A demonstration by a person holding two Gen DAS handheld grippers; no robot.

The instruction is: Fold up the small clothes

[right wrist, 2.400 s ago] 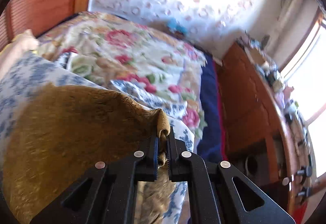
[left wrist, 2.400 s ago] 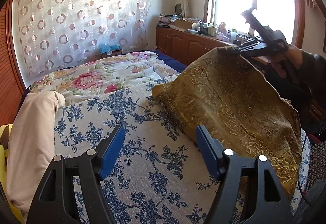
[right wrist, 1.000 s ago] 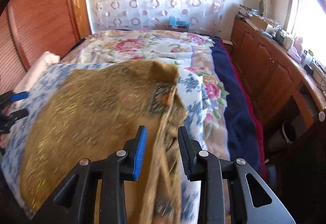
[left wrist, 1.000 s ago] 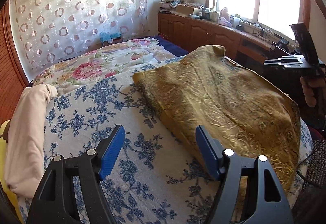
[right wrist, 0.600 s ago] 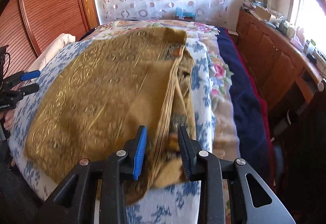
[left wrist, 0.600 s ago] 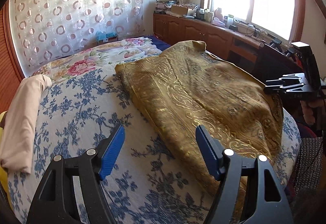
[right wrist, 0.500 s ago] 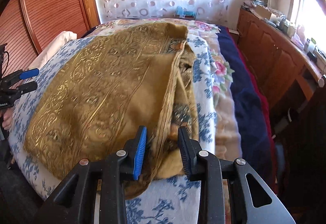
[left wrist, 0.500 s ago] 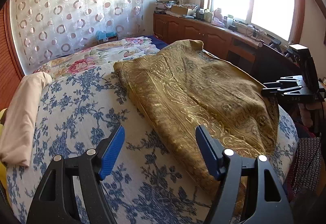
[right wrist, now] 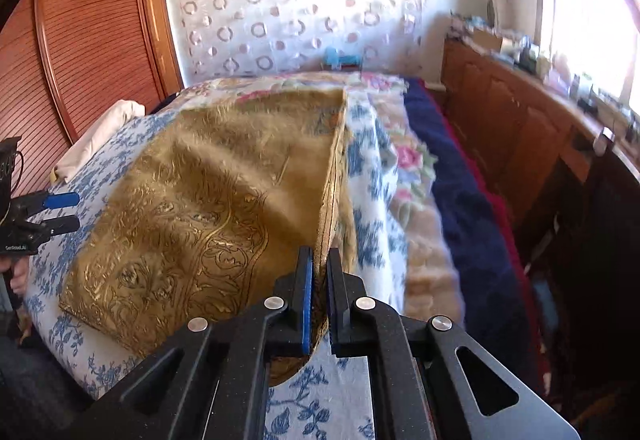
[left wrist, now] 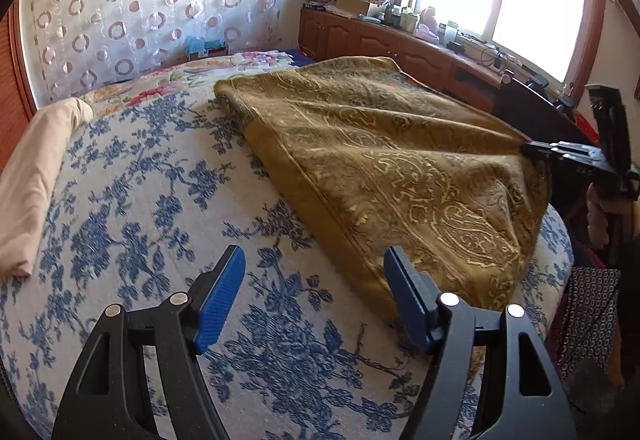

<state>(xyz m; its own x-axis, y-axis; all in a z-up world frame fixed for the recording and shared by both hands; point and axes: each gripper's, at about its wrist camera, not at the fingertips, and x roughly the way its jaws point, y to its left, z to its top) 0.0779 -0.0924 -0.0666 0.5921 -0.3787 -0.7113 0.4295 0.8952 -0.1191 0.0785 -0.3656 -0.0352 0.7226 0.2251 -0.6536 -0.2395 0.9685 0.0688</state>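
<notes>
Since the frame half a second earlier, the right tool [right wrist: 318, 294] has just been closing, and its two fingers now pinch the near folded edge of the mustard-gold cloth with a woven paisley pattern [right wrist: 192, 224]; that edge stands up as a thin ridge between the blue pad and the black one at lower centre of the right wrist view. Before that, the cloth lay loose between fingers held apart. In the left wrist view the same tool [left wrist: 532, 151] shows at the right edge of the frame, pressed together on the cloth's corner, which is drawn taut toward it.

The left tool [left wrist: 314, 296] is spread wide at the bottom of its own frame, blue pads well apart, holding nothing and hanging above the white bed cover with blue flowers [left wrist: 132, 199], just beside the cloth's lower left hem. The cloth [left wrist: 384, 159] lies across the right half of the bed. A cream rolled pillow [left wrist: 32, 175] lies along the left edge of the frame.
</notes>
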